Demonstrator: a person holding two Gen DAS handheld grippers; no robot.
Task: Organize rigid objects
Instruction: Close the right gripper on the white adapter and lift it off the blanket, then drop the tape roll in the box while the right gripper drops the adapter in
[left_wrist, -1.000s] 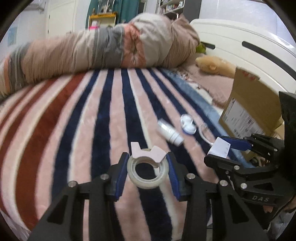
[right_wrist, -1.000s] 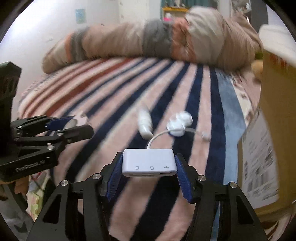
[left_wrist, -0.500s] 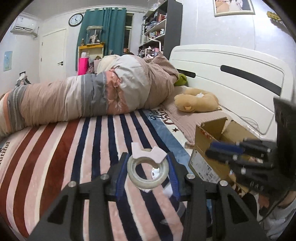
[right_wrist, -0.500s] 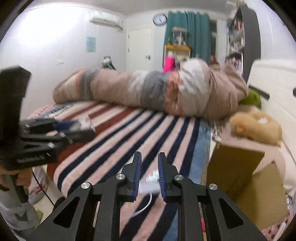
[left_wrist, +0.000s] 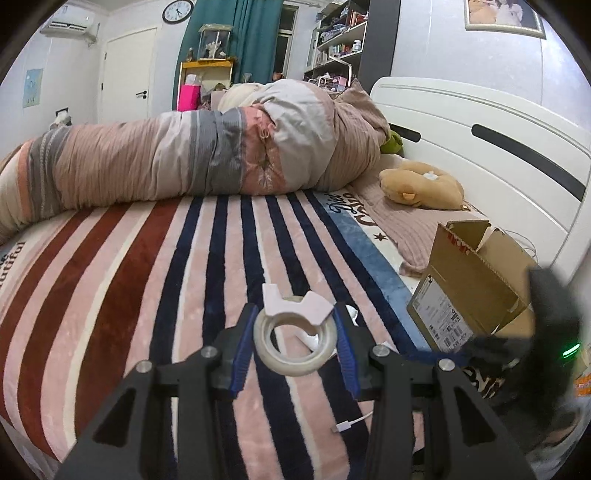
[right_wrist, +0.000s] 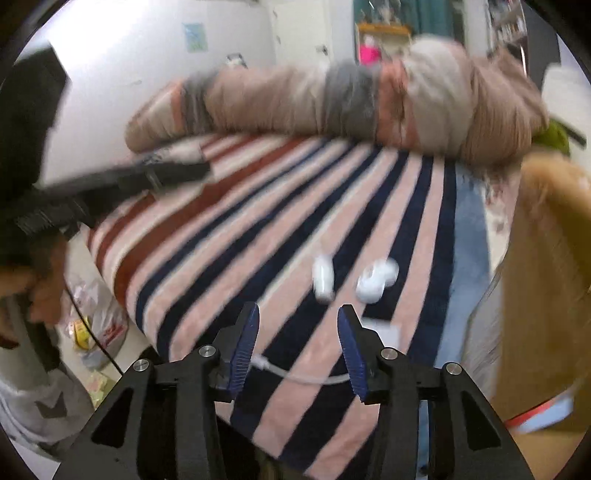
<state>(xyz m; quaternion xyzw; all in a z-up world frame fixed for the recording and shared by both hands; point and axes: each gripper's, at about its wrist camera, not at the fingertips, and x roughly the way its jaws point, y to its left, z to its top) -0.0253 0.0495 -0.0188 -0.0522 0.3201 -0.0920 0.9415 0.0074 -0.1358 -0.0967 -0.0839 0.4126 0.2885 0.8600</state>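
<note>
My left gripper (left_wrist: 294, 345) is shut on a roll of clear tape (left_wrist: 295, 347) with a pale pink cutter, held above the striped blanket (left_wrist: 147, 280). My right gripper (right_wrist: 297, 349) is open and empty above the blanket's front edge. A white adapter (right_wrist: 384, 334) with its cable (right_wrist: 295, 373) lies just beyond its fingers. A white tube (right_wrist: 322, 277) and a small white round thing (right_wrist: 376, 280) lie farther on. An open cardboard box (left_wrist: 476, 288) stands at the right; it also shows blurred in the right wrist view (right_wrist: 546, 295).
A rolled duvet (left_wrist: 207, 158) lies across the far side of the bed. A plush toy (left_wrist: 421, 184) rests by the white headboard (left_wrist: 480, 140). A plastic bag (right_wrist: 92, 325) lies on the floor at the left.
The right gripper, holding the white adapter a second ago, shut empty and is now open, with the adapter on the blanket. The left gripper stays raised with the tape.
</note>
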